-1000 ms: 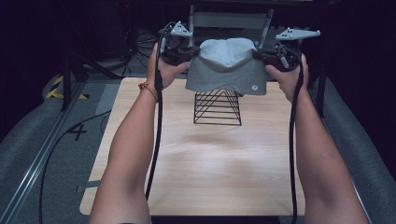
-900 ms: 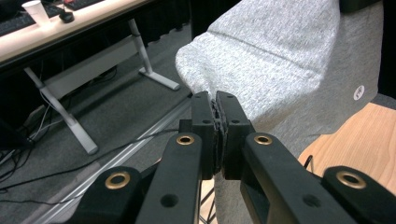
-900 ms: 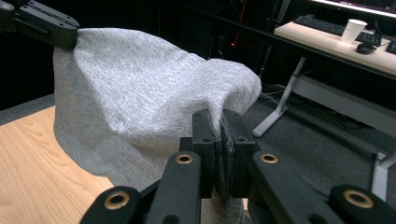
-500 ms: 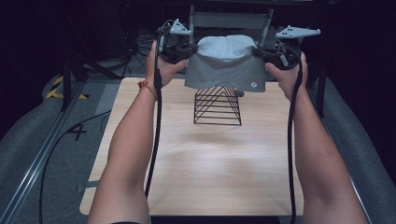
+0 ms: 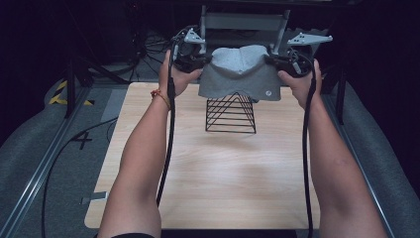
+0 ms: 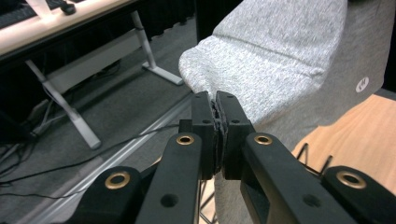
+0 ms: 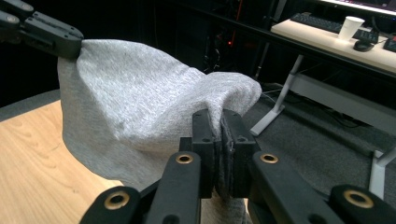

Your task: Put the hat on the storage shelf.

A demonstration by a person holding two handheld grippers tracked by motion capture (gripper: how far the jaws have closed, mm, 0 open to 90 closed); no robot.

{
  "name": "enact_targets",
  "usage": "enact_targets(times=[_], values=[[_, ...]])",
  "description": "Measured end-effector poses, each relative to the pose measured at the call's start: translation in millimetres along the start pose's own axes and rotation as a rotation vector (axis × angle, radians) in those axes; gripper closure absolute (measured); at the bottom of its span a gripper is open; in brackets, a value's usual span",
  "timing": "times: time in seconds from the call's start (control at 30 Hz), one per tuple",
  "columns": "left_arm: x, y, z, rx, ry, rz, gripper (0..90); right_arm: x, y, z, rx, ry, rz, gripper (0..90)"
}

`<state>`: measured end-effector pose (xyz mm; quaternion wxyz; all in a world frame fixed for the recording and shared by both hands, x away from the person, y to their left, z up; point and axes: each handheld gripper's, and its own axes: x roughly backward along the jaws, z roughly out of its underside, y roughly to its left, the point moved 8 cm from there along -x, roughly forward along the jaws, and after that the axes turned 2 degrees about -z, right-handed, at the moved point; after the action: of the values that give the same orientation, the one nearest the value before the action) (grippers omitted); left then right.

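So both grippers are clamped onto a grey cloth (image 5: 240, 74), some heathered, slightly fuzzy jersey knit, and it's held up in the air at the far end of the tabletop (image 5: 213, 183). The left gripper (image 5: 200, 62) pinches the left edge and the right gripper (image 5: 275, 60) pinches the right edge, jaws closed tight on fabric on both sides. The cloth sags between them in a soft rounded hump with a dip in the middle, and its lower edge hangs over the top of a black wire rack (image 5: 231, 113), which is triangular, made of thin horizontal rods. Can't tell if the cloth actually rests on the rack or just hangs in front of it.

The tabletop is pale wood-grain laminate, smooth and matte.

The left gripper view gets you the small round white logo (image 6: 361, 84) near the hem and a bit of the rack's wire under the jaws. The right gripper view shows a white paper cup (image 7: 350, 27) on a desk (image 7: 327, 44) way off in the background, plus the other gripper biting the far corner of the cloth
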<state>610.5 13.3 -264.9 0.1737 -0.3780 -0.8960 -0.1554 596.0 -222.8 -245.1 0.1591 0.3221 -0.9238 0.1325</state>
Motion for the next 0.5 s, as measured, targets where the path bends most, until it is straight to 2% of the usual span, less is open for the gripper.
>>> enact_targets(times=[0.07, 0.13, 0.23, 0.3, 0.5], values=[[2.4, -0.1, 1.2, -0.002, 0.003, 0.003, 87.3, 1.4, 2.4, 3.1, 0.003, 0.002, -0.006, 85.1], [10.6, -0.9, 0.7, 0.014, -0.027, 0.008, 87.3, 3.8, 5.0, 4.5, 0.011, -0.003, -0.013, 85.0], [15.7, -2.4, 3.0, 0.020, -0.030, 0.015, 87.3, 6.8, 9.1, 4.7, 0.009, -0.008, -0.024, 85.1], [19.2, -5.2, 4.2, 0.028, -0.048, 0.027, 87.3, 9.0, 11.1, 3.9, 0.014, -0.014, -0.027, 85.0], [28.9, -8.6, 6.6, 0.023, -0.071, 0.044, 87.3, 15.2, 14.9, 2.8, 0.024, -0.022, -0.030, 85.1]])
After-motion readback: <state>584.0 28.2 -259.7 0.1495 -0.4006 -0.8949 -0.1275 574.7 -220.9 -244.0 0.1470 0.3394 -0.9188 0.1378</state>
